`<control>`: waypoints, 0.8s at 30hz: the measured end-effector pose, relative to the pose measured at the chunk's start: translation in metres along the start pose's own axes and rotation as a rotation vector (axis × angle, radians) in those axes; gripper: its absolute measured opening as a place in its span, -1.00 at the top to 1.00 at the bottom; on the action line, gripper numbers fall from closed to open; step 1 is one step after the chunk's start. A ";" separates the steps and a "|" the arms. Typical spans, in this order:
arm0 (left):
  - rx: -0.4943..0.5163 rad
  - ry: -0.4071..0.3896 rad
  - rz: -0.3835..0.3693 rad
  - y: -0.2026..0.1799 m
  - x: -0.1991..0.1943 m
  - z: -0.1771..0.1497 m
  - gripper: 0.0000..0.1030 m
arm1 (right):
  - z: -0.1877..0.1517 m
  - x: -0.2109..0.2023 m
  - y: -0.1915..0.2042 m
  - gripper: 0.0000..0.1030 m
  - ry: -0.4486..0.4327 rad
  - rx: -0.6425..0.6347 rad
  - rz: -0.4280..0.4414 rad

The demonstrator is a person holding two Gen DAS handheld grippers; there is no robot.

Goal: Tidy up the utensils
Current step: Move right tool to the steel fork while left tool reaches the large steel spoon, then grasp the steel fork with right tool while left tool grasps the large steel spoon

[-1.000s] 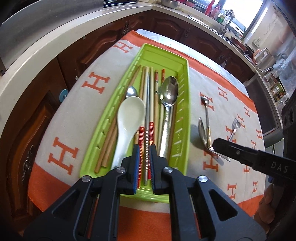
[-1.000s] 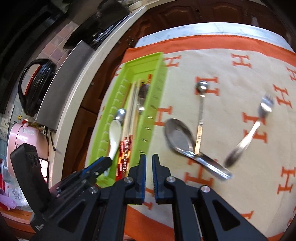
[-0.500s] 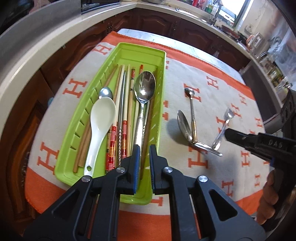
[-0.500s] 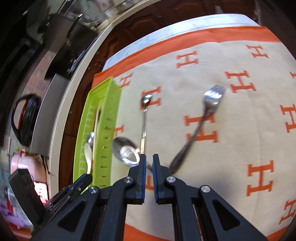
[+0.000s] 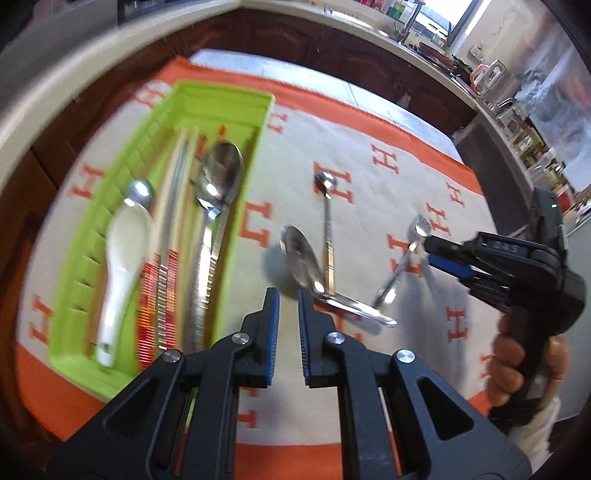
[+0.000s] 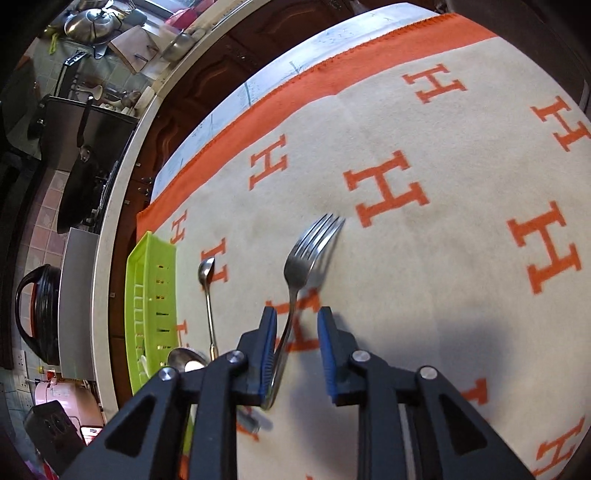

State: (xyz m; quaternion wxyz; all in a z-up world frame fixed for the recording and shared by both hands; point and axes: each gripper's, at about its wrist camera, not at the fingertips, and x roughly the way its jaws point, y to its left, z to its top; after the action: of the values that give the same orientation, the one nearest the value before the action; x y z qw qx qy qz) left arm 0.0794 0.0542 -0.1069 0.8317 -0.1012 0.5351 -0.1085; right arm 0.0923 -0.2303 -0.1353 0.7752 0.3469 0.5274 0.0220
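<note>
Dark wood cabinets [image 5: 369,62], pale countertop [image 5: 55,74], bright window [image 5: 439,18].

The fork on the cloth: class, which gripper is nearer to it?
Right. The right gripper straddles the fork handle, open; the left gripper hangs apart, over the spoons.

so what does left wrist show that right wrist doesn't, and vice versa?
Left wrist only: the tray's contents, namely white spoon, chopsticks and a big metal spoon; the hand holding the right gripper.

Right wrist only: the fork's tines, its handle between the open fingers, against the one on the image left; the stove side with a black pot.

Both: tray, small spoon, large spoon, fork, H cloth.
</note>
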 end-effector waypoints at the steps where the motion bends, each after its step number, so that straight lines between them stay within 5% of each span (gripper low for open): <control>1: -0.014 0.011 -0.014 0.000 0.003 0.000 0.85 | 0.001 0.004 0.001 0.56 0.004 -0.004 0.002; 8: -0.109 0.044 -0.080 0.005 0.028 0.004 0.85 | 0.006 0.016 0.006 0.56 -0.006 -0.042 0.019; 24: -0.158 0.046 -0.074 -0.007 0.060 0.013 0.85 | 0.005 0.016 -0.002 0.83 -0.021 -0.091 0.034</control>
State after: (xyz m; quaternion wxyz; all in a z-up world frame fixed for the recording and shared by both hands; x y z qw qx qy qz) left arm 0.1152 0.0303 -0.1519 0.8040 -0.1838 0.5568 -0.0989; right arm 0.1033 -0.2277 -0.1485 0.7954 0.3203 0.5116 0.0554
